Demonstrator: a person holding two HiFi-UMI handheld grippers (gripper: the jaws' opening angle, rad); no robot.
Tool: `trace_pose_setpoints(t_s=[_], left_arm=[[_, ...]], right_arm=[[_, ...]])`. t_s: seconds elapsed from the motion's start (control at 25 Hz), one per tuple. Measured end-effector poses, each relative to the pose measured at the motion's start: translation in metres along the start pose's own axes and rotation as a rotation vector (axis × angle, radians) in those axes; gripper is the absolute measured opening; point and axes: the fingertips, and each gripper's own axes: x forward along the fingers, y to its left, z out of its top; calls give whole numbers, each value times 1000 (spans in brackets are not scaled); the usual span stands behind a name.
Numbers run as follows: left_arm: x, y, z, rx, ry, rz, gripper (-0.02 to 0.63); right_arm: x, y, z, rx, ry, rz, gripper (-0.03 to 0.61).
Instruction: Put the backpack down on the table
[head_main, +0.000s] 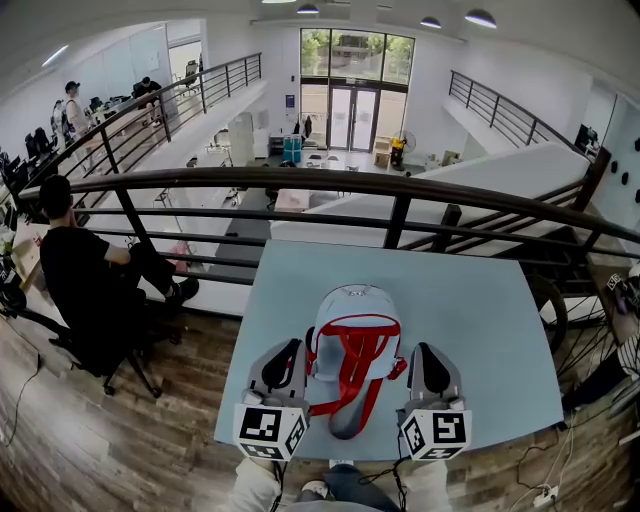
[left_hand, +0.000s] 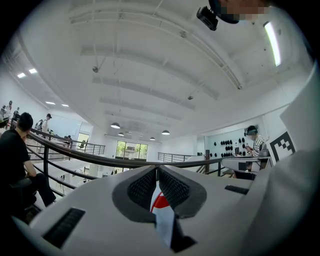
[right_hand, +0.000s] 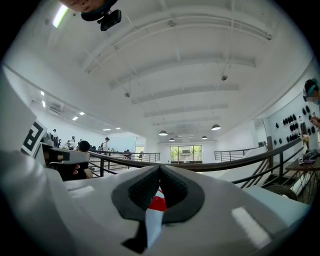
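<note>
Beyond the far edge of the pale blue rectangular table (head_main: 480, 330) runs a dark metal railing (head_main: 400, 185) with horizontal bars, and past it the floor drops away to an open hall below. To the left of the table, clear of its left edge, a person in black clothes (head_main: 80, 280) sits on a black office chair (head_main: 112, 362) on the brown wooden plank floor (head_main: 120, 440). Loose cables (head_main: 545, 470) lie on the floor off the table's near right corner. Nothing on the table stands in the way of the grippers.

The white and grey fabric backpack with red straps (head_main: 355, 330) is over the near half of the table, about midway between its left and right edges, strap side up. Whether its base rests on the table cannot be told.

The left gripper (head_main: 300, 347) is at the backpack's left side and the right gripper (head_main: 415, 352) at its right side, both near the table's near edge. In the left gripper view the left gripper (left_hand: 157, 169) has its jaws clenched, with a fold of the backpack (left_hand: 161, 205), red and white, pinched between the pads. The right gripper view shows the same: the right gripper (right_hand: 160, 167) is clamped onto a red and white piece of the backpack (right_hand: 156, 202).
</note>
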Motion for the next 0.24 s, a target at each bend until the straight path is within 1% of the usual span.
trace_pose_setpoints(t_s=[0.24], left_arm=[[3, -4, -6, 1, 9, 2, 23]], right_arm=[[0, -4, -5, -3, 10, 5, 12]])
